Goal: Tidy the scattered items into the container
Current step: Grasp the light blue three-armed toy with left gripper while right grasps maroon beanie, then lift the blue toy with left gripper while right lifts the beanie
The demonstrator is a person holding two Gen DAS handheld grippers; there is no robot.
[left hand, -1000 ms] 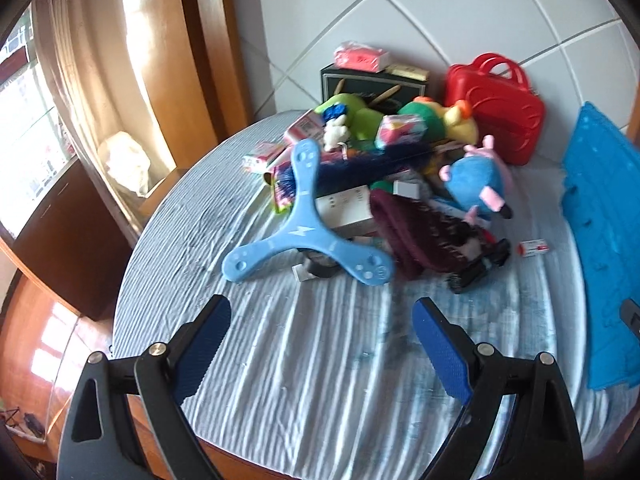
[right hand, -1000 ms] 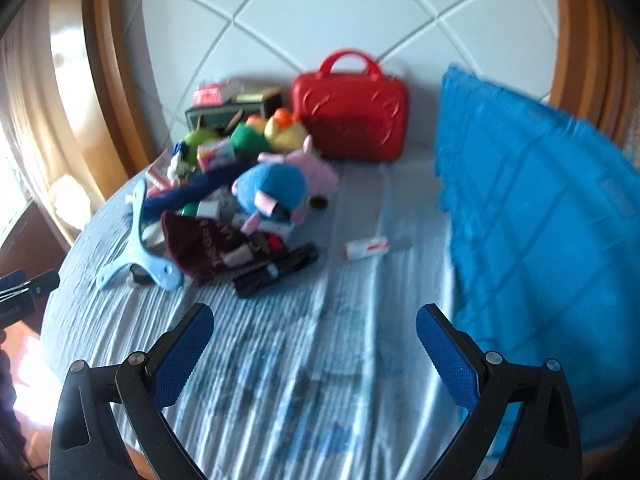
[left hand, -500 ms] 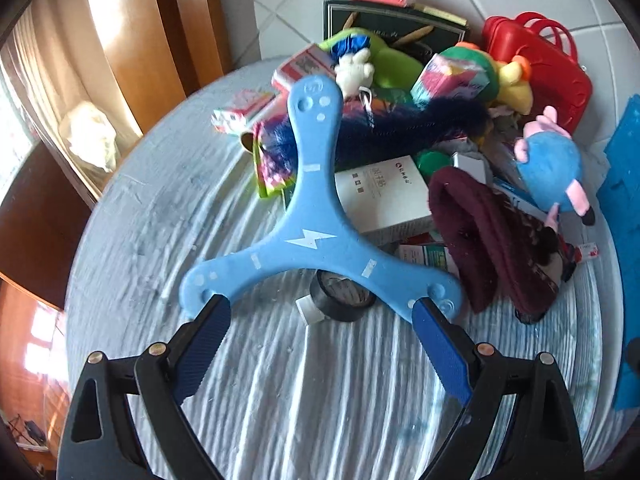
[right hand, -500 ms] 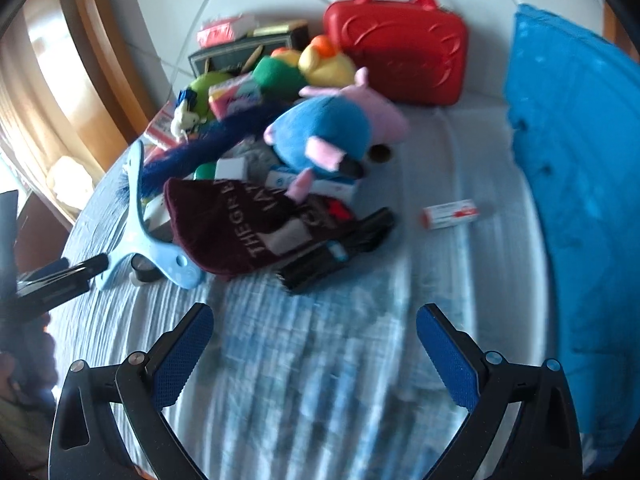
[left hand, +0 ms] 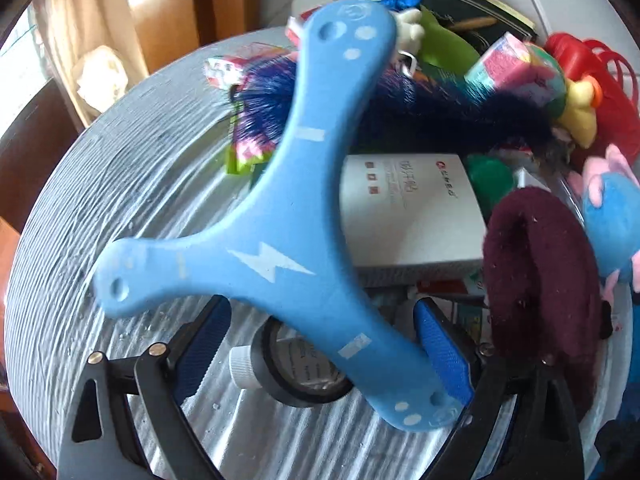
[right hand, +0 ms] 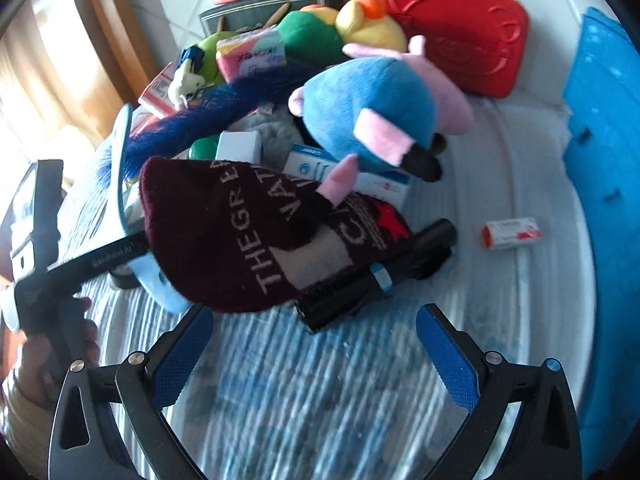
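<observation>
While both tools are spread wide and hold nothing, the left gripper (left hand: 320, 344) has its pads on either side of the near arm of the blue three-armed boomerang (left hand: 280, 240), which lies over a roll of black tape (left hand: 296, 372) near the table's (left hand: 100, 184) front edge. The right gripper (right hand: 316, 352) hovers over bare striped cloth, just short of the maroon knit hat (right hand: 224, 236) and a black cylinder (right hand: 384, 272) beside it. Farther back, the pile holds a white box (left hand: 408, 208), a blue-and-pink plush (right hand: 372, 116), and a red case (right hand: 452, 36) at the far edge; a blue crate (right hand: 604, 184) stands at the right edge, likely the container. The step in hand looks like reaching for the boomerang: next, closing squarely on that arm and lifting without dragging the tape.
</observation>
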